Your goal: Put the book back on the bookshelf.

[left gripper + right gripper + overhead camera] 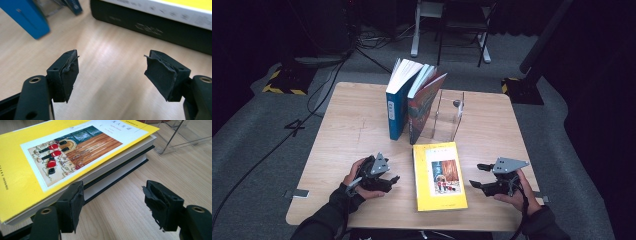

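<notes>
High view: a yellow-covered book (pixel 439 176) lies flat on the wooden bench (pixel 347 130), stacked on a black-covered book (pixel 120 176) (seen beneath it in the right gripper view). The left tool (pixel 387 180) and the right tool (pixel 477 176) flank the stack, both with jaws spread and nothing between the pads. Behind the stack, a blue book (pixel 398 102) and a red-covered book (pixel 424 107) stand upright and lean against a clear acrylic bookend (pixel 447 117).

Left gripper view: the left tool (pixel 111 72) faces the dark spine of the stack across bare wood. Right gripper view: the right tool (pixel 113 202) sits just beside the stack's page edge, one pad near the lower cover.

The step in hand appears to be taking hold of the yellow-covered book. To do it well, bring one jaw over the cover and the other into the seam between the two books, bite deep enough that the cover alone is not pinched, and steady the opposite edge with the other tool before lifting.
</notes>
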